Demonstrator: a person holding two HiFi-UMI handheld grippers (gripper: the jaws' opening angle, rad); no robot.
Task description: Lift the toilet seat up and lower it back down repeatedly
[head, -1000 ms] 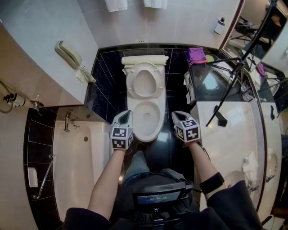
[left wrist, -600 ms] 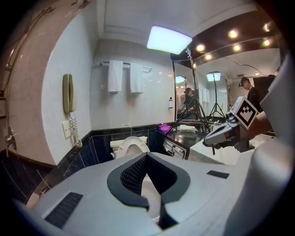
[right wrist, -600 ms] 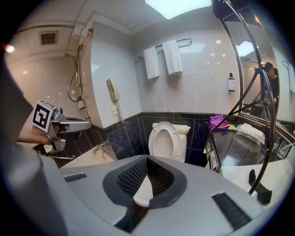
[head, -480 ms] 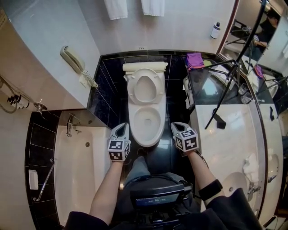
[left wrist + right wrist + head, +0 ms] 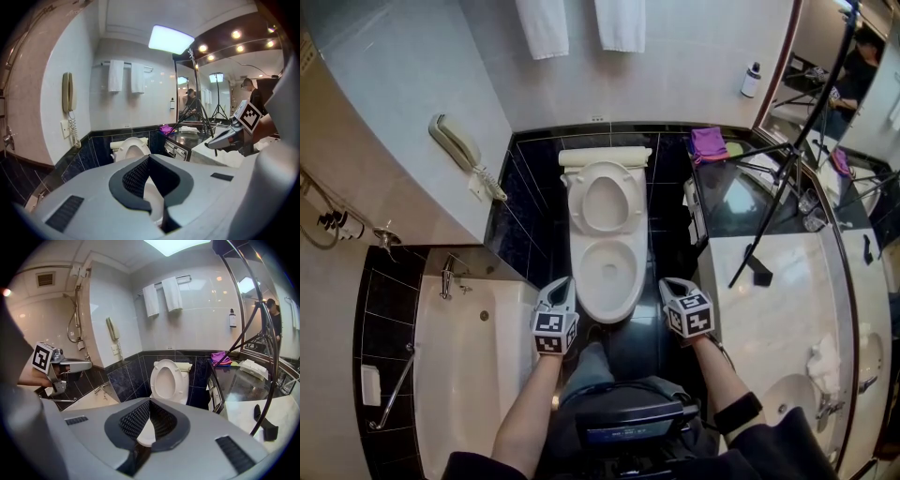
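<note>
found the white oval plastic toilet seat (image 5: 577,204) standing upright, leaned back towards the cream ceramic tank (image 5: 605,156), above the open white ceramic toilet bowl (image 5: 605,315). judged it stiff, smooth and fairly light, easy for one gripper to move. expected it to swing in an arc on its rear hinge, and to slam if let go too soon. reckoned the glossy plastic slippery under the pads. thought it best taken at the free edge of the ring, at the middle and farthest from the hinge, with one pad on each face. saw little risk of breakage except from a hard drop onto the ceramic.

saw the grey left gripper with its marker cube (image 5: 562,283) just beside the bowl's front left, apart from the rim. noted its jaws closed tip to tip, with nothing between them and nothing touched.

saw the matching grey right gripper (image 5: 667,283) just beside the bowl's front right, likewise apart from the rim. noted its jaws pressed together and empty, well short of the seat. judged neither gripper ready to grasp until opened and brought up to the ring.
</note>
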